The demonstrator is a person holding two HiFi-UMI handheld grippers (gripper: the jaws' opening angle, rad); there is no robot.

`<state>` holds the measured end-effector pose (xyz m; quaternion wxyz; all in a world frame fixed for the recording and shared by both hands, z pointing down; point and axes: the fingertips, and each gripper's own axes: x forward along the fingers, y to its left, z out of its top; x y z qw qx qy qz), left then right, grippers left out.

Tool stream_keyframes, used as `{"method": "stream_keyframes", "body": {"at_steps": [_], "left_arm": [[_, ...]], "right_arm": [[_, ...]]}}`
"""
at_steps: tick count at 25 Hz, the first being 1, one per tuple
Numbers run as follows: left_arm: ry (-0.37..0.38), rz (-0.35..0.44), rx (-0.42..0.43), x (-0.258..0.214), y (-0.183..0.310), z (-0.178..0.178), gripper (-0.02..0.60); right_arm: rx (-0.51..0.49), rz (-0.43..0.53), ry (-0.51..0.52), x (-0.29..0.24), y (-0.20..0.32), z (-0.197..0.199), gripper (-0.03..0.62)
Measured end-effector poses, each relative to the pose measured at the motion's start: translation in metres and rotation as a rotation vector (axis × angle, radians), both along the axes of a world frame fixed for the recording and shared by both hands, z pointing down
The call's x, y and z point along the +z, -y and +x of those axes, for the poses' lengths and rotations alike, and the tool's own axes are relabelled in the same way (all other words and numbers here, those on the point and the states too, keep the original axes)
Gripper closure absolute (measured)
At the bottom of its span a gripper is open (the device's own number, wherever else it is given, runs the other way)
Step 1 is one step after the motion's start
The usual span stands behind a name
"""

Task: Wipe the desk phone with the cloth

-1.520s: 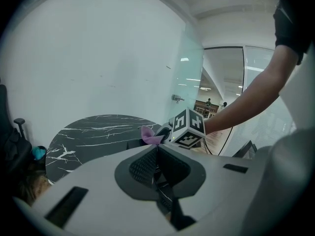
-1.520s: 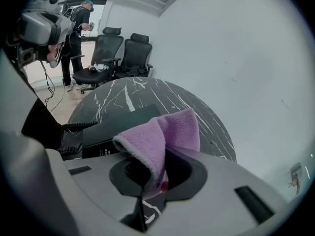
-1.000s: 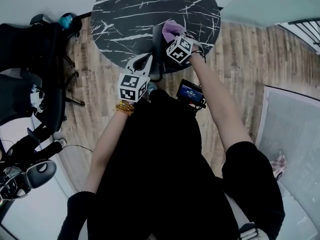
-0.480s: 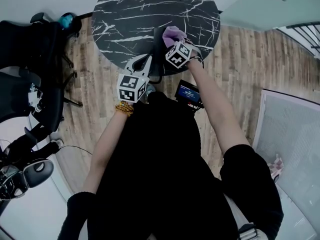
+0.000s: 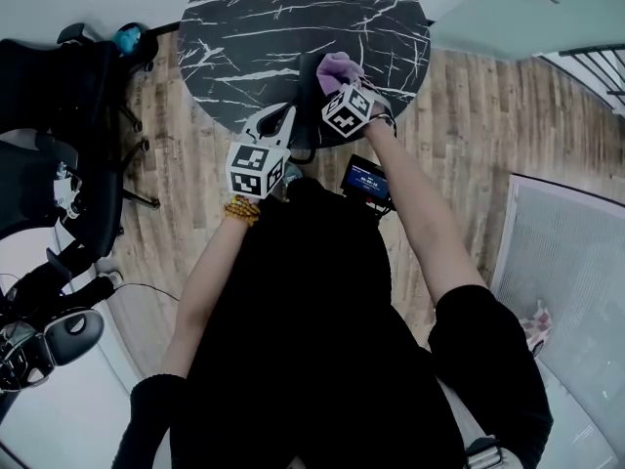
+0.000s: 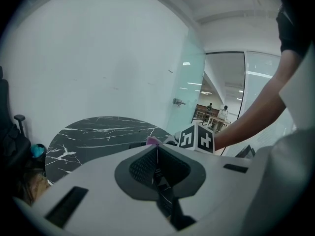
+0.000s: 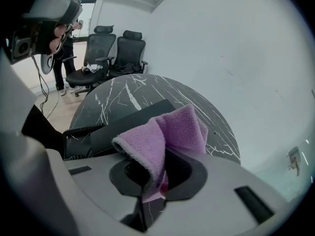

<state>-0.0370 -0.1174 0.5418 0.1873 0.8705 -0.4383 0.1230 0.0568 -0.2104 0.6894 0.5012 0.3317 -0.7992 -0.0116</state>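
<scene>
A black desk phone (image 5: 307, 101) lies on the near edge of the round black marble table (image 5: 244, 27). In the right gripper view its flat body (image 7: 129, 120) and coiled cord (image 7: 81, 129) lie just below the jaws. My right gripper (image 5: 333, 83) is shut on a purple cloth (image 5: 336, 64), which is bunched over the jaws (image 7: 160, 181) and held over the phone's right side; the folded cloth (image 7: 167, 134) hides the contact. My left gripper (image 5: 274, 122) hovers at the phone's near left, its jaws (image 6: 157, 157) shut with nothing in them.
Black office chairs (image 5: 59, 96) stand left of the table on the wood floor, and they also show in the right gripper view (image 7: 118, 48). A small device with a lit screen (image 5: 367, 179) hangs at my waist. A white panel (image 5: 566, 262) lies on the right.
My right gripper has drawn the cloth slightly nearer to me over the phone. The left gripper has hardly moved.
</scene>
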Motion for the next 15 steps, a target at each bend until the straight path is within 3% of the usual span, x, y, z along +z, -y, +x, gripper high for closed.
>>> {"method": "stream_keyframes", "body": {"at_steps": [15], "left_arm": [[-0.001,0.000,0.011,0.0008,0.0033,0.0031,0.566]], "right_arm": [[0.035,0.001,0.028,0.0017,-0.0077,-0.0014,0.536]]}}
